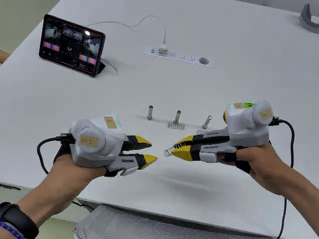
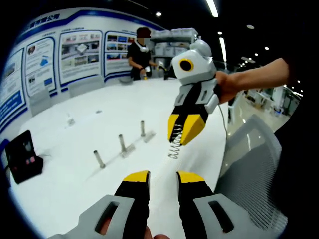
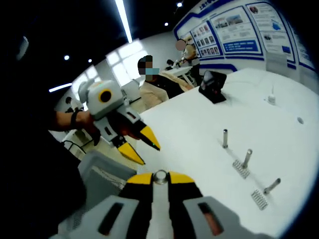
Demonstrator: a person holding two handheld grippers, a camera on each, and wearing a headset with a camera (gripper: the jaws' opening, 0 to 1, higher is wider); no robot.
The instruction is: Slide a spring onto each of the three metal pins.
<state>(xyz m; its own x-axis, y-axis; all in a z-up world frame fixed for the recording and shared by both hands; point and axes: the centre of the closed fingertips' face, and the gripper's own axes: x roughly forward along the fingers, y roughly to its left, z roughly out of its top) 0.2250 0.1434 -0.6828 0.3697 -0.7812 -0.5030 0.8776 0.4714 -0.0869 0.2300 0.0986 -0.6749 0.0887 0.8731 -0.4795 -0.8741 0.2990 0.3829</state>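
Grips a spring (image 1: 172, 148) in the closed fingers (image 1: 185, 153) of the right gripper (image 1: 180, 148), above the tabletop (image 1: 239, 59), near three standing pins (image 1: 177, 117). Holds the left gripper (image 1: 152, 151) opposite, fingers apart. Shows two more springs (image 1: 175, 126) lying beside pins.

Right tool (image 3: 160, 180) clamps spring (image 3: 160, 175); left tool (image 3: 150, 155) agape; three pins (image 3: 246, 158) at right.

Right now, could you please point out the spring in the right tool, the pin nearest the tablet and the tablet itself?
spring (image 1: 169, 149), head view, its exposed coils.
pin nearest the tablet (image 1: 150, 112), head view, mid-shaft.
tablet (image 1: 72, 44), head view, centre of screen.
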